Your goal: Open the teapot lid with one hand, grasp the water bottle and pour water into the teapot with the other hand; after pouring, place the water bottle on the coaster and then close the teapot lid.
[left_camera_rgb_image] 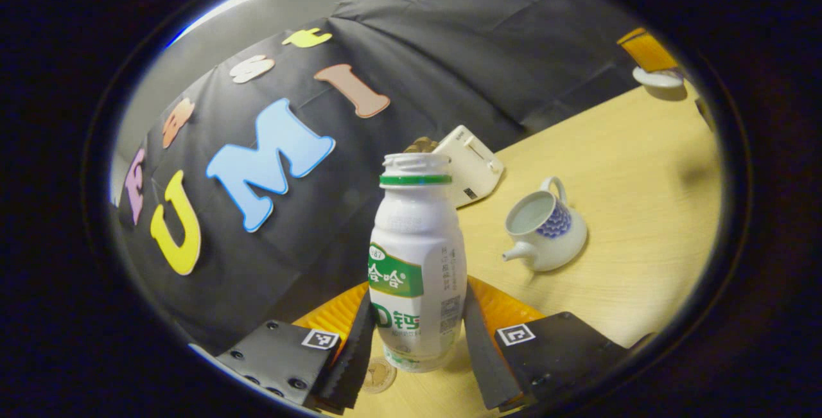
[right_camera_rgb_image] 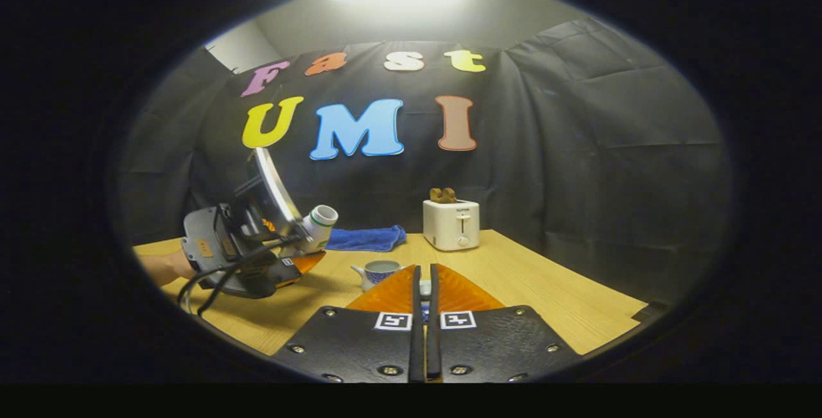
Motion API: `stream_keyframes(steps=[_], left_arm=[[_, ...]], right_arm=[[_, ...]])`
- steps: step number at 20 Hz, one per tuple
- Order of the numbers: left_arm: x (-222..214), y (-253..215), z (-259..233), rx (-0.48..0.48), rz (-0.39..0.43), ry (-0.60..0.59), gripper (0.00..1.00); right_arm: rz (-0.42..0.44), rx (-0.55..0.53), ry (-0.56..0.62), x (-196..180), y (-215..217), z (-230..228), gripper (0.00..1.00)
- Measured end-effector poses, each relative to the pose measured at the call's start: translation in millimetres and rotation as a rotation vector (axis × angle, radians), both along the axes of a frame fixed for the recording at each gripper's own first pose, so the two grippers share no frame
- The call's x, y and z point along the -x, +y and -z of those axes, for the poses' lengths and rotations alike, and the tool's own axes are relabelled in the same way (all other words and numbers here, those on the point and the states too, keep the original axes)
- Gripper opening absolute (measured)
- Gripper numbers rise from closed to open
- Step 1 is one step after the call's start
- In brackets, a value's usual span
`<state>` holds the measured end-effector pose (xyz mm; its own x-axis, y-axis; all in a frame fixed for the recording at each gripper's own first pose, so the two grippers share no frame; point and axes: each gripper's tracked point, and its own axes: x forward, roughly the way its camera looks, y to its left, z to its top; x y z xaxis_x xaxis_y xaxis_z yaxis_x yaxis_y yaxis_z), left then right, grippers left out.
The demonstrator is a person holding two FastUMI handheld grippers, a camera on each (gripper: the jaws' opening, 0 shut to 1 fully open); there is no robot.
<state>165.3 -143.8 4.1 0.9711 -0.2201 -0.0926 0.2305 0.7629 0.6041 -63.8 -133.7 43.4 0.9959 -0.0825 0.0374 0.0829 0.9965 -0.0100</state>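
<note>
The wooden surface (left_camera_rgb_image: pixel 629 167) carries one white toaster (right_camera_rgb_image: pixel 451 224) by the back wall, one blue cloth (right_camera_rgb_image: pixel 366 237) to its left in the right gripper view, and one lidless teapot (left_camera_rgb_image: pixel 544 232); one white saucer (left_camera_rgb_image: pixel 656 77) sits at the far edge in the left gripper view. The left gripper (left_camera_rgb_image: pixel 417 334) clamps the one open water bottle (left_camera_rgb_image: pixel 417 257) near its base, lifted and tilted toward the teapot, just beside it; the right gripper (right_camera_rgb_image: pixel 424 302) is pinched narrow on something small, likely the lid, too hidden to name. Risks, as I judge them: the low grip could let the bottle swing and spill past the small mouth; tilting too early would wet the surface.
</note>
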Motion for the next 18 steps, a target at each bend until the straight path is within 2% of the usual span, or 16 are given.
stream_keyframes(steps=[1, 2, 4, 5, 9, 10, 12, 13, 14, 15, 17, 18], left_arm=[[-6, 3, 2, 0.069, -0.004, -0.001, 0.78], [-9, 7, 0, 0.138, -0.013, -0.005, 0.74], [-8, 17, -7, 0.267, -0.031, -0.025, 0.78], [-5, 21, -10, 0.310, -0.037, -0.029, 0.74], [-1, 33, -18, 0.488, -0.035, -0.032, 0.74], [0, 40, -19, 0.508, -0.036, -0.017, 0.82], [2, 61, -20, 0.526, -0.060, -0.021, 0.82], [2, 72, -23, 0.538, -0.069, -0.026, 0.74], [3, 78, -24, 0.556, -0.071, -0.026, 0.74], [6, 82, -25, 0.582, -0.073, -0.024, 0.82], [10, 88, -25, 0.625, -0.069, -0.021, 0.82], [10, 93, -25, 0.633, -0.074, -0.022, 0.75]], right_arm=[[-0.012, 0.010, -0.005, -6, 6, -4, 0.02], [-0.023, 0.024, -0.007, -13, 11, -6, 0.01], [-0.044, 0.027, -0.011, -26, 22, -12, 0.02], [-0.054, 0.021, -0.012, -33, 28, -15, 0.02], [-0.084, 0.030, 0.003, -62, 49, -16, 0.02], [-0.090, 0.035, 0.007, -67, 54, -15, 0.02], [-0.091, 0.042, 0.009, -78, 58, -15, 0.02], [-0.090, 0.041, 0.009, -83, 59, -16, 0.02], [-0.088, 0.034, 0.009, -90, 58, -15, 0.02], [-0.085, 0.023, 0.014, -98, 57, -14, 0.02], [-0.068, 0.012, 0.021, -114, 51, -14, 0.02], [-0.066, 0.013, 0.027, -122, 50, -12, 0.02]])
